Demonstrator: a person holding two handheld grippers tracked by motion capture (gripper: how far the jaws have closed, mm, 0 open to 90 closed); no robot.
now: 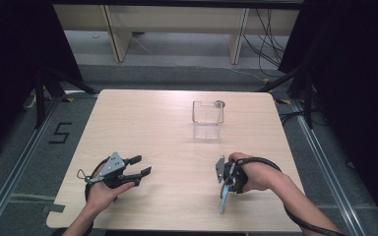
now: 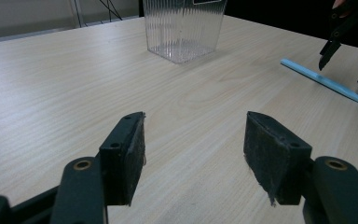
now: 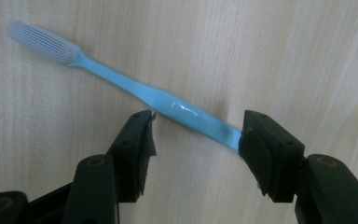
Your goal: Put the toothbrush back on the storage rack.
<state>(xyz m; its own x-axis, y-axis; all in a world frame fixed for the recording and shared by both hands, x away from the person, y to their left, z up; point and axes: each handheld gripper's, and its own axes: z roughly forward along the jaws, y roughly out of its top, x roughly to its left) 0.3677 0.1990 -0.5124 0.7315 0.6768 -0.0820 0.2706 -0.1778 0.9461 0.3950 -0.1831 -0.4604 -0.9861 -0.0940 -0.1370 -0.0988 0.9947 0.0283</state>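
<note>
Straddling the blue toothbrush near the desk's front right edge, the right hand-held gripper stands wide, gripping nothing. Next, probably: close squarely on the handle. The left hand-held gripper waits open, empty.

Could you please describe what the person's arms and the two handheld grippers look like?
Both forearms are bare, no sleeves in view. The left gripper and right gripper are black, each topped with a grey three-cornered plate and trailing a black cable. The jaws carry dark, worn pads.
</note>
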